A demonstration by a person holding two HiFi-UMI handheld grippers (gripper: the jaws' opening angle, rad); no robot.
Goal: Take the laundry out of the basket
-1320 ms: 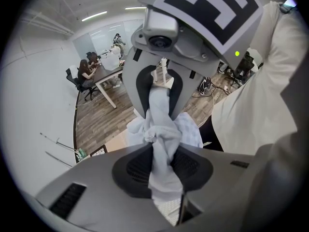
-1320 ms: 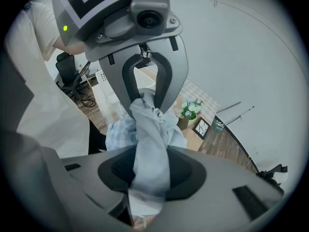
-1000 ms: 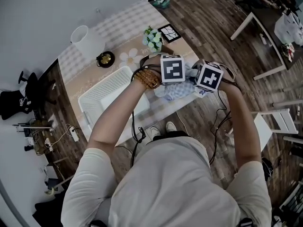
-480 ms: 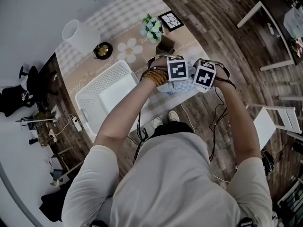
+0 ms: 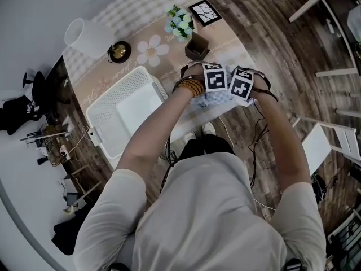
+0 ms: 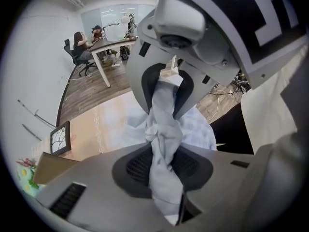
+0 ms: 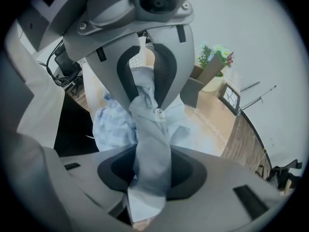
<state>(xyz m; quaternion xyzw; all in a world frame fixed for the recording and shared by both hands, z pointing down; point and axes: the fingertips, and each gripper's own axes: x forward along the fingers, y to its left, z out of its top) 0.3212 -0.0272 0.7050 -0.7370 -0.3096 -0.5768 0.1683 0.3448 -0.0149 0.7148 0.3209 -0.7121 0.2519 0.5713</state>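
Over the table [image 5: 135, 16], left claw [image 6: 163, 129] and right claw [image 7: 147, 129] point steeply down, each clamped on pale cloth [image 5: 214, 100].

Flowers [image 5: 179, 22], framed picture [image 5: 205, 12], brown box [image 5: 197, 48], white cylinder [image 5: 86, 37] on table [image 5: 141, 13]; white chair [image 5: 322, 144] nearby.

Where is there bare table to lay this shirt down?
Bare tablecloth lies between the basket and the brown box, around the daisy print. The far end is crowded with flowers and a picture frame.
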